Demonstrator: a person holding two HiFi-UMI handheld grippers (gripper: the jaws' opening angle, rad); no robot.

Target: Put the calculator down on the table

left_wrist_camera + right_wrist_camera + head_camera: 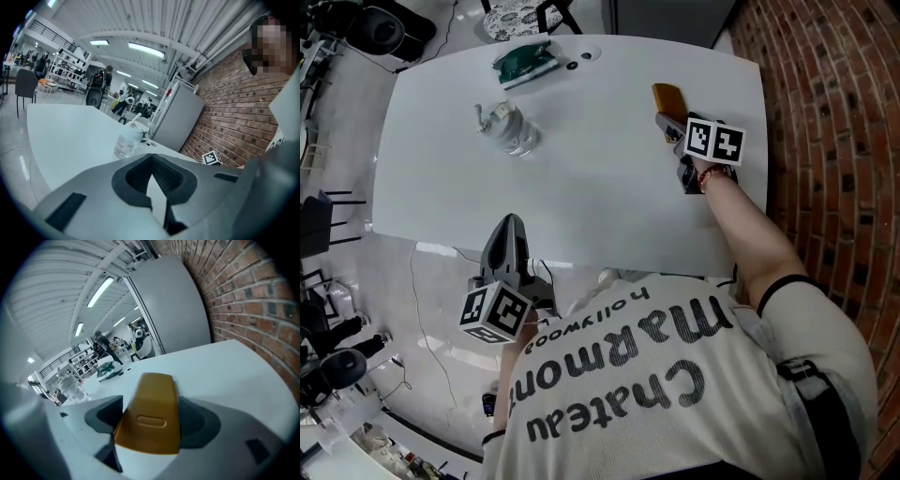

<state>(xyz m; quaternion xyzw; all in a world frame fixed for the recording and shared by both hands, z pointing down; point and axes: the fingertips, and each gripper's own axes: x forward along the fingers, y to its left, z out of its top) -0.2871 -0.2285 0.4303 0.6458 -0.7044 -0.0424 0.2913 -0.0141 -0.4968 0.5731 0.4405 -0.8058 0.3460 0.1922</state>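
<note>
The calculator (667, 97) is a mustard-yellow slab held over the white table (581, 178) near its far right side. My right gripper (669, 119) is shut on its near end. In the right gripper view the calculator (150, 416) shows its plain back with a small hatch, sticking out past the right gripper (152, 420). I cannot tell whether it touches the table. My left gripper (508, 223) hangs below the table's near edge, shut with nothing in it. In the left gripper view the left gripper (152, 158) points across the table top.
A clear plastic bottle (508, 129) lies at the table's far left, also seen as the bottle (127, 143). A green packet (523, 61) sits at the far edge, with two small dark items (579, 61) beside it. A brick wall (834, 112) runs along the right.
</note>
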